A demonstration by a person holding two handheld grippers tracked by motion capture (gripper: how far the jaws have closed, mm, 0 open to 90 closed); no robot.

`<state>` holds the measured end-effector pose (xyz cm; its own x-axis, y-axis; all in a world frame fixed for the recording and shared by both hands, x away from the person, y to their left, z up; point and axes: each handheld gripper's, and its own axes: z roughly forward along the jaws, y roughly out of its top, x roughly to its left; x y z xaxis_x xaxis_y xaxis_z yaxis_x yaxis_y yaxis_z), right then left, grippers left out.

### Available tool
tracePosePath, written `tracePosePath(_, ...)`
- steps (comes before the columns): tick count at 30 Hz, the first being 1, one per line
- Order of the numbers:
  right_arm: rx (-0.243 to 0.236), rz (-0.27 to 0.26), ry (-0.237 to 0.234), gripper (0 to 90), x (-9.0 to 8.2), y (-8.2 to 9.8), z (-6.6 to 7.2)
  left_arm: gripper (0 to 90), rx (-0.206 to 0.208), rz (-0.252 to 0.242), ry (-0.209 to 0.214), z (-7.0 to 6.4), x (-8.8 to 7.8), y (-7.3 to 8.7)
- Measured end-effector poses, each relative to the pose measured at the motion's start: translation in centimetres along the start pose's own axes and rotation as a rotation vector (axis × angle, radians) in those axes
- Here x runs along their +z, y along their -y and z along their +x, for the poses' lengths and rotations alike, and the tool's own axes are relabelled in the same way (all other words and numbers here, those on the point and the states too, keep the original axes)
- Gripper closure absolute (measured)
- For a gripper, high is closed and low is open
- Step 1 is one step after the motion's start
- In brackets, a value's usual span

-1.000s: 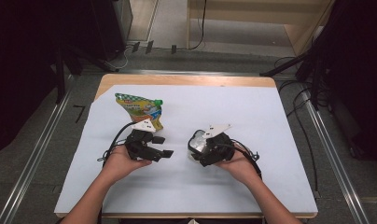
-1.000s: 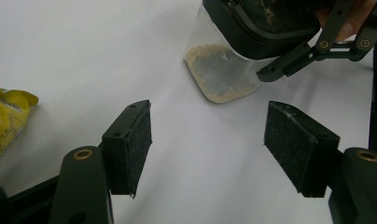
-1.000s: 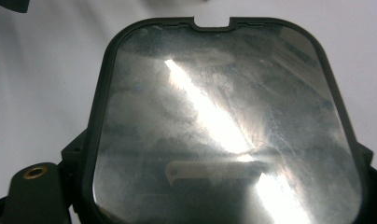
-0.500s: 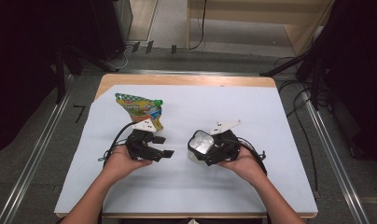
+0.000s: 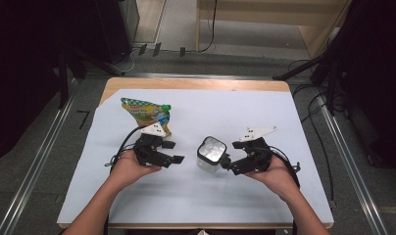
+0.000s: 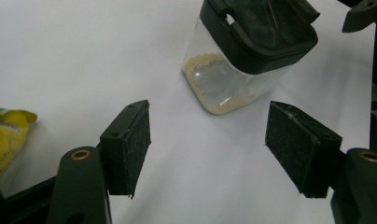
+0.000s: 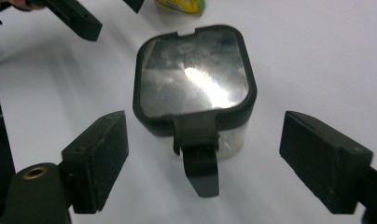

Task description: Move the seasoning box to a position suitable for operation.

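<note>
Right gripper (image 5: 229, 165), held in the person's right hand, has its jaws spread wide and empty; in the right gripper view the pads stand either side of the container without touching it. Left gripper (image 5: 172, 152), in the left hand, is likewise open with nothing between its pads (image 6: 128, 147).

Table (image 5: 284, 196): covered by a white sheet, wooden edge showing at the far side.

Snack pouch (image 5: 148, 113): yellow-green printed bag with a green cap, lying flat on the far left, just beyond the left gripper. Its corner appears at the left edge of the left gripper view (image 6: 4, 135).

Container (image 5: 210, 153): clear square-sided jar with rounded corners and a black-rimmed lid bearing a clip tab (image 7: 200, 165) on the near side. It stands upright at centre, between the two grippers, just beside the right gripper's tips. A thin layer of tan granules (image 6: 210, 77) lies at its base.

Lid panel glares with reflection; interior not readable from above.
</note>
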<state>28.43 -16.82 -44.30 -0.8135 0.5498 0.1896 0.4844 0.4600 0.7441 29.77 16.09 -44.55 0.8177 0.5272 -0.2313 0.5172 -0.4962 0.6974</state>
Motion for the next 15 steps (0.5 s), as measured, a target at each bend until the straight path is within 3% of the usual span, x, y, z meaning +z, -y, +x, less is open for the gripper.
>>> tracePosePath(8, -0.021, 0.014, 0.028, 36.1, -1.1, 1.4, 0.6, 31.2, 0.062, 0.014, 0.028, -0.5, 0.4, -1.6)
tracePosePath(15, -0.032, 0.019, 0.02, 59.1, -1.7, 2.3, 0.8, 31.1, 0.097, 0.014, 0.087, -1.1, 1.5, -3.6)
